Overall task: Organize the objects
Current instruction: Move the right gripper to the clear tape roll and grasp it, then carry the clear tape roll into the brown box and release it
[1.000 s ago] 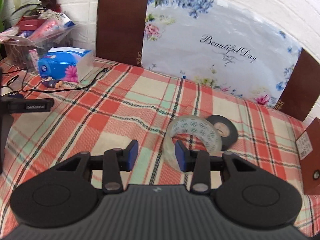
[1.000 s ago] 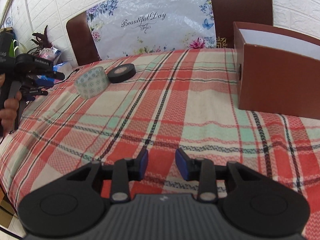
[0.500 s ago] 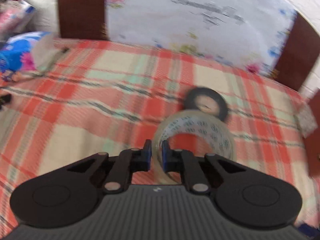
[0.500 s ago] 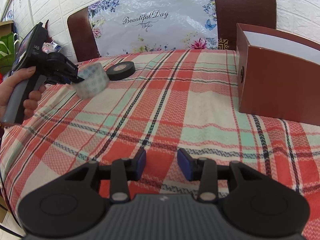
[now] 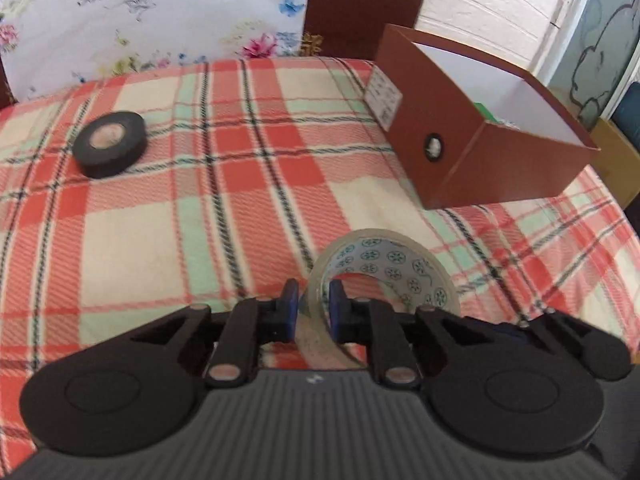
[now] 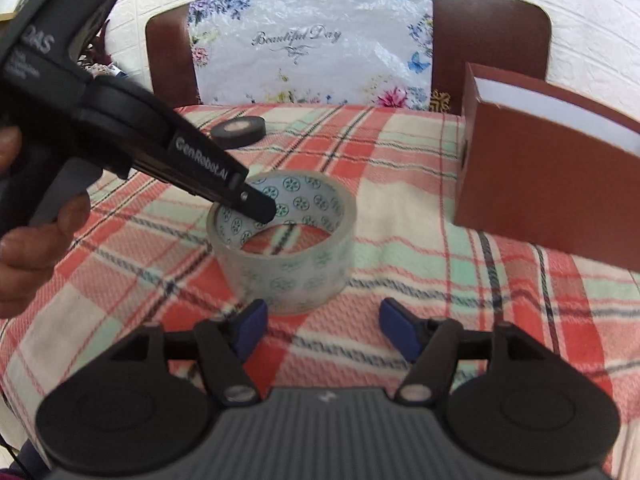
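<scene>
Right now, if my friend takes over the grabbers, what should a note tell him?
Left gripper: shut on the clear tape roll, pinching its wall, one finger inside the ring.
Right gripper: open, holding nothing, close in front of the roll.
Black tape roll: lying flat on the plaid tablecloth, far side.
Brown box: open, on the right; something green shows inside.
Done: clear roll picked up.
Left: probably both rolls go into the box.
</scene>
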